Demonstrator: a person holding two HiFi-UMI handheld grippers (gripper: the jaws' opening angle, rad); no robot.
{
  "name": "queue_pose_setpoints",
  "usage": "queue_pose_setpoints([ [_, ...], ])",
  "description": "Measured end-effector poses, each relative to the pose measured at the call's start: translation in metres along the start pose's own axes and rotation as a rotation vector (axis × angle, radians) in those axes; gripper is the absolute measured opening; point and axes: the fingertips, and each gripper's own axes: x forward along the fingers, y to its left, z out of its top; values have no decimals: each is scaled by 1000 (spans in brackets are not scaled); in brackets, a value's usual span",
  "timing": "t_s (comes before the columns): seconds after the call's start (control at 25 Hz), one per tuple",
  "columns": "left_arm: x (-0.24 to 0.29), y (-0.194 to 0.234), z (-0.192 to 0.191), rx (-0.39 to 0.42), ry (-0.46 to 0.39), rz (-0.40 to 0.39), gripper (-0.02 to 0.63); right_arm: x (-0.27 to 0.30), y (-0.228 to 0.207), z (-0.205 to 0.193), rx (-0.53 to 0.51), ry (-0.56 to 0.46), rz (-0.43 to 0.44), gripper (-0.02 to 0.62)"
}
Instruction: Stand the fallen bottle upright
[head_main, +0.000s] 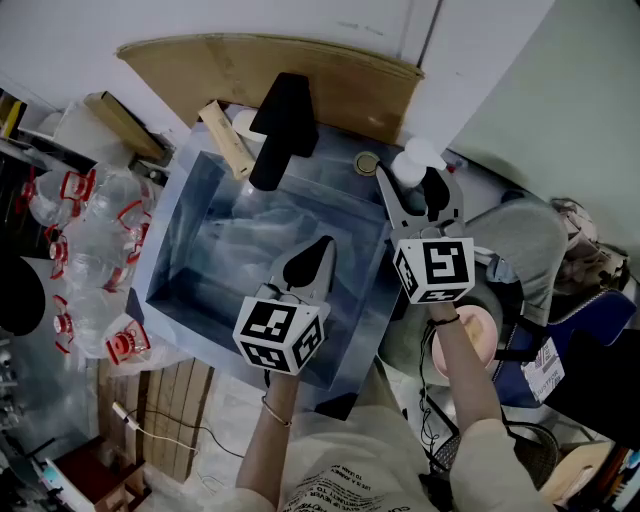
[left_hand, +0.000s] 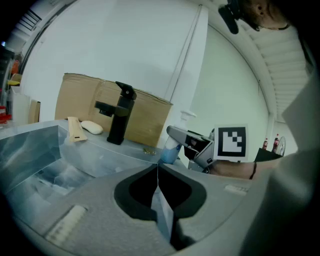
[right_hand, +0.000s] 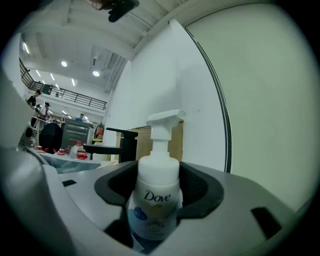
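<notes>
Bottle (right_hand: 155, 197): one white pump bottle, upright, long axis vertical, pump head on top. Its nozzle points rightward in the right gripper view and its label faces that camera. It stands at the counter (head_main: 385, 290) corner right of the single sink (head_main: 172, 262), near the wall. Whether its base rests on the counter is hidden. The right claw (right_hand: 159, 182) is clamped on its body from both sides. The left claw (left_hand: 157, 169) hangs over the sink, pads together, empty. One black faucet (head_main: 283, 125) stands behind the basin.
</notes>
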Motion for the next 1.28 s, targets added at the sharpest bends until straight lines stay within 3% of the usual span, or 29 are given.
queue_pose_setpoints([
  [0.4,-3,1,3,-3,-10,0,26,1,3,-3,-29,11,13,253],
  [0.6,-6,-2,9,-3,-22,-4,25,-5,3,-3,0,23,17,283],
  [1.0,-24,-15,28,24,-61,-22,25,-44,0,11,59,30,-26,282],
  [1.28,-44,-25,40,49,-82,-32,26,-77,8,18,87,70,-31,179],
])
